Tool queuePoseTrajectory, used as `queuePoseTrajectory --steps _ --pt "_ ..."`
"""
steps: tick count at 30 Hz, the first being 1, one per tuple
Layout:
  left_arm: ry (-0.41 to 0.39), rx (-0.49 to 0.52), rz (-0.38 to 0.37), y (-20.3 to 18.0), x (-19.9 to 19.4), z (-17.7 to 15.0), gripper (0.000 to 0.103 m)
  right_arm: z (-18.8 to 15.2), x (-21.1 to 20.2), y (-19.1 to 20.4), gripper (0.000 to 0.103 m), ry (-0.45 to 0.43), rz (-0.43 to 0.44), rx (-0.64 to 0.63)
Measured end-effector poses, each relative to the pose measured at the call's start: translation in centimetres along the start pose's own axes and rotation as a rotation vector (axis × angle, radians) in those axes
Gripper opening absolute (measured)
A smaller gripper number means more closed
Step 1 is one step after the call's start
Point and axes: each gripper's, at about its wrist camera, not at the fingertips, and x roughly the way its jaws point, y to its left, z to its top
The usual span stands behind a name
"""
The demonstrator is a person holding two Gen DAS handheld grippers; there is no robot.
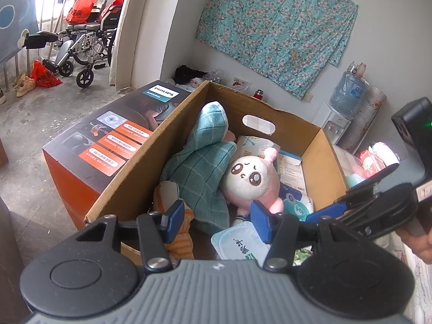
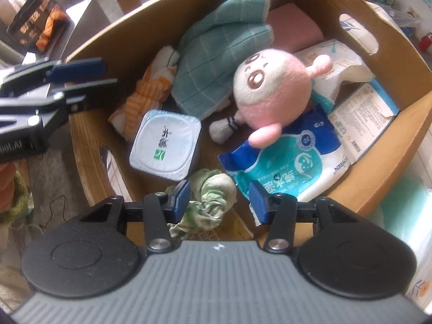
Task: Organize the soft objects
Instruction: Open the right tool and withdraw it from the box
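Note:
An open cardboard box [image 1: 151, 145] [image 2: 405, 124] holds a pink-and-white plush toy [image 1: 251, 178] [image 2: 272, 91], a teal checked towel [image 1: 199, 167] [image 2: 216, 62] and an orange striped cloth [image 1: 181, 243] [image 2: 143, 100]. A crumpled pale green cloth [image 2: 213, 210] lies on the box floor at the near wall. My right gripper [image 2: 220, 198] [image 1: 348, 197] points steeply down over it, open, with the cloth lying loose between the pads. My left gripper [image 1: 217, 217] [image 2: 89, 77] hovers over the box's near edge, open, gripping nothing.
Also in the box are a white lidded tub [image 2: 164, 145] [image 1: 237, 243], a blue wet-wipes pack [image 2: 291, 159] and paper packets. A Philips carton [image 1: 108, 140] stands against the box's left side. A water dispenser [image 1: 340, 113] and a wheelchair [image 1: 89, 40] stand farther back.

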Motion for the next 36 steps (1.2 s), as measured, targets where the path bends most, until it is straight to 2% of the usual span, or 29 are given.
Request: queuePoseTrajectory --steps 3,7,9,11,12,15,17,22,24,26,30,36 --pt "-0.005 0.007 -0.009 -0.4 -0.1 -0.2 0.06 -0.1 -2.0 -2.0 0.047 -0.102 0.028 0.107" --pt "-0.012 0.022 -0.019 -1.2 -0.4 -0.3 0.067 -1.6 -5.7 -4.6 0.05 -0.281 0.089 0.258" --pt "-0.019 0.033 -0.023 -1.7 -0.7 -0.4 0.072 -3.3 -7.8 -5.5 0.058 -0.377 0.12 0.33" --pt "-0.028 0.048 -0.023 -2.3 -1.0 -0.4 0.081 -5.5 -9.5 -6.0 0.069 -0.468 0.148 0.375" --pt "-0.03 0.056 -0.024 -2.7 -1.2 -0.5 0.083 -6.6 -10.2 -6.1 0.076 -0.507 0.155 0.394" --pt "-0.03 0.084 -0.029 -4.0 -1.7 -0.6 0.091 -10.6 -11.9 -6.2 0.084 -0.616 0.174 0.442" --pt "-0.02 0.126 -0.032 -5.2 -2.1 -0.9 0.096 -13.2 -12.3 -6.0 0.086 -0.656 0.191 0.468" --pt "-0.003 0.212 0.044 -8.4 -3.2 -2.3 0.102 -19.3 -12.4 -4.8 0.097 -0.74 0.114 0.548" --pt "0.019 0.209 0.054 -9.1 -3.6 -2.9 0.103 -21.0 -12.0 -3.9 0.102 -0.76 0.059 0.567" --pt "0.027 0.193 0.075 -9.7 -4.0 -3.4 0.103 -22.4 -11.6 -3.1 0.102 -0.77 -0.01 0.577" --pt "0.011 0.214 0.143 -10.4 -5.0 -4.9 0.103 -23.7 -10.5 -1.8 0.102 -0.723 -0.121 0.588" --pt "0.131 0.226 0.164 -10.7 -4.1 -6.1 0.103 -24.9 -9.1 0.1 0.102 -0.646 -0.253 0.615"
